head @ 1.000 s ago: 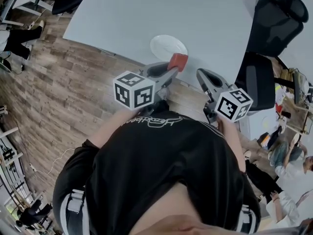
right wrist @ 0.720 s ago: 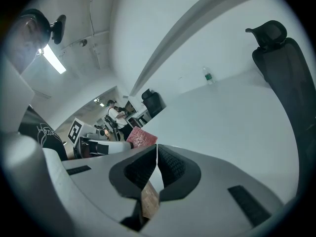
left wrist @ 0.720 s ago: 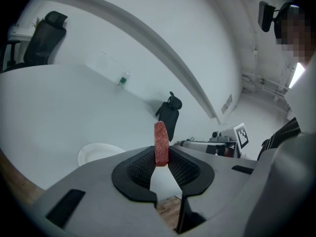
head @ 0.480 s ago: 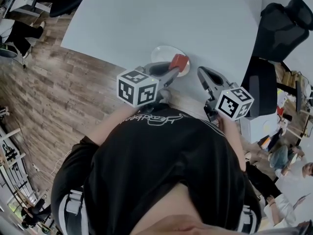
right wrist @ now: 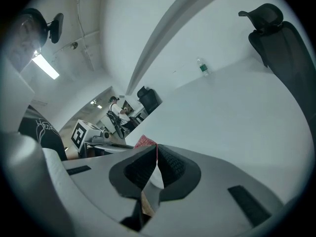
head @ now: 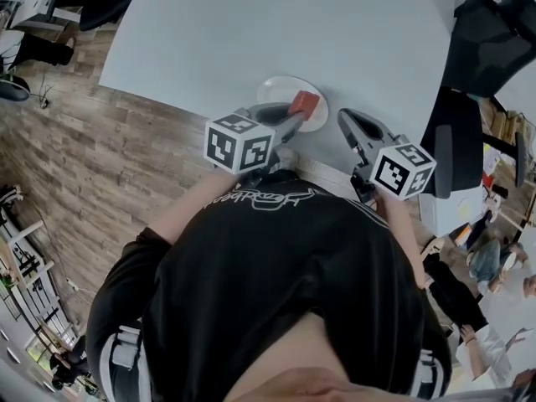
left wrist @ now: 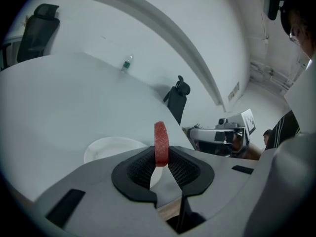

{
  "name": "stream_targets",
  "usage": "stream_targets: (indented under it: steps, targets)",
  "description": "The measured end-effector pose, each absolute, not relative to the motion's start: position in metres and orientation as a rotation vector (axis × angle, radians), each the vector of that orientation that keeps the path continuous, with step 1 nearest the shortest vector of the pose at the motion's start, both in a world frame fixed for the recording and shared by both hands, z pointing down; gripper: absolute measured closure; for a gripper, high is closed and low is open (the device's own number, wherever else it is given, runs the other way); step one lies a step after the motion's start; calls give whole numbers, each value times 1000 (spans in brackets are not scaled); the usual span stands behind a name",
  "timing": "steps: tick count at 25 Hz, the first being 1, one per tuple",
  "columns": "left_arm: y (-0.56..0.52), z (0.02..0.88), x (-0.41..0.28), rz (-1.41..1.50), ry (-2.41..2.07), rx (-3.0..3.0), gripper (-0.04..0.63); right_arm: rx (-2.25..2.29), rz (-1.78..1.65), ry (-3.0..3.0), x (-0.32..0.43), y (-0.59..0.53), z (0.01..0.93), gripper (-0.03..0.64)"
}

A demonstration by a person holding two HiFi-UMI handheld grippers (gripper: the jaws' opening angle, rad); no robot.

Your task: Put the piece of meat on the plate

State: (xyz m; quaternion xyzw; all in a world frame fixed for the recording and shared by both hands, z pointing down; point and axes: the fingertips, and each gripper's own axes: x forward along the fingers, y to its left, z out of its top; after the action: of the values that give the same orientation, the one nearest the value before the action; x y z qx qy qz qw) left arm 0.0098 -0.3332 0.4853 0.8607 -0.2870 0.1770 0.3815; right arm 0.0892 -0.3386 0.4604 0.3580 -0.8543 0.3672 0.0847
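A flat red piece of meat (left wrist: 161,142) stands on edge between the pads of my left gripper (left wrist: 161,158), which is shut on it. In the head view the meat (head: 304,103) hangs over the right part of the white plate (head: 276,90), which sits near the table's front edge. The left gripper view shows the plate (left wrist: 111,149) just beyond and left of the jaws. My right gripper (head: 344,118) hovers to the right of the plate, its jaws closed tip to tip with nothing between them (right wrist: 156,153). The meat (right wrist: 144,141) shows behind its left jaw.
The white table (head: 276,23) stretches far ahead, with a small bottle (left wrist: 126,63) at its far side. Black office chairs (head: 456,141) stand at the table's right end. Wooden floor (head: 100,157) lies to the left. People sit at the lower right.
My left gripper has carried the meat forward and down, from the plate's near rim to above the plate. The right gripper has shifted forward alongside it, still closed.
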Motion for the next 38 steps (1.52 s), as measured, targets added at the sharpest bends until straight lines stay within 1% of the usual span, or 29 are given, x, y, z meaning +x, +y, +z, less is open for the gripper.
stream_targets:
  steps: [15, 30, 38]
  targets:
    - [-337, 536, 5, 584, -675, 2145, 511, 1077, 1142, -2507, 81, -344, 483, 604]
    - [-336, 549, 4, 632, -669, 2149, 508, 1123, 1167, -2506, 86, -346, 492, 604]
    - [-342, 550, 0, 685, -732, 2195, 489, 1126, 1191, -2506, 86, -344, 497, 604]
